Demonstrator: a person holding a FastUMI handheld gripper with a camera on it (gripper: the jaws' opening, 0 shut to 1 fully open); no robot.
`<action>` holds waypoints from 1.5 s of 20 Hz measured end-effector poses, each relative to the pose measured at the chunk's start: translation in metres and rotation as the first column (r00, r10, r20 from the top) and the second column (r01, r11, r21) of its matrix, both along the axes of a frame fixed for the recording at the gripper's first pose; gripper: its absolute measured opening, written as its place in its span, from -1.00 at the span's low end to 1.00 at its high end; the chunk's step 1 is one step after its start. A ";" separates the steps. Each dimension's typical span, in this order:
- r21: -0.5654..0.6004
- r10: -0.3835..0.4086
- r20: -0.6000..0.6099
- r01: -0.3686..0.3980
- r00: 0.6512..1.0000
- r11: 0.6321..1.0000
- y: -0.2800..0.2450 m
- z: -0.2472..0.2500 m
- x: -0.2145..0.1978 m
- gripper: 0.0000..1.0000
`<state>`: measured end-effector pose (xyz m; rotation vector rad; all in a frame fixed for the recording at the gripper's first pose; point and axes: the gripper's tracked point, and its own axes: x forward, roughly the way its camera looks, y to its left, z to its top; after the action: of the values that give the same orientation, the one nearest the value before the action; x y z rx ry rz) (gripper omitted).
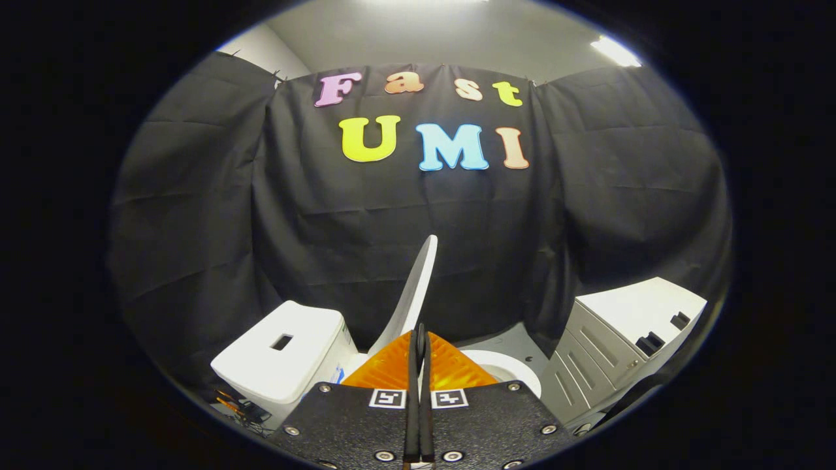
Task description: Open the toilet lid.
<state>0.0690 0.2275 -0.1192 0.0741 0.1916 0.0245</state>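
Note:
The white toilet lid (413,294) stands raised, tilted a little toward the tank, and I see it edge-on, just beyond the fingertips. My gripper (418,334) is shut, its two fingers pressed together with nothing visible between them. The tips sit right at the lower part of the lid; I cannot tell whether they touch it. The white seat ring (511,369) and the open bowl lie to the right of the fingers, partly hidden by the gripper body. The white tank (281,365), with a rectangular button hole on top, sits to the left of the lid.
A white cabinet (627,336) with drawers stands close on the right of the toilet. Loose cables (238,408) lie on the floor beside the tank on the left. Black cloth walls close the booth behind and on both sides.

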 end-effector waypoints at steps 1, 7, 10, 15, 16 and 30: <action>-0.001 0.007 0.007 -0.007 1.000 1.000 0.007 0.003 -0.001 -1.00; -0.014 0.036 0.031 -0.035 0.999 0.999 0.043 0.015 -0.001 -1.00; -0.014 0.059 0.046 -0.059 0.997 0.998 0.063 0.022 -0.002 -1.00; -0.047 0.112 0.067 -0.109 0.991 0.993 0.097 0.028 -0.004 -1.00; -0.046 0.121 0.077 -0.118 0.990 0.992 0.103 0.030 -0.004 -1.00; -0.045 0.273 0.120 -0.269 0.955 0.962 0.195 0.027 -0.011 -1.00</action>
<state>0.0585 0.4222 -0.0926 0.0170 0.0750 0.3000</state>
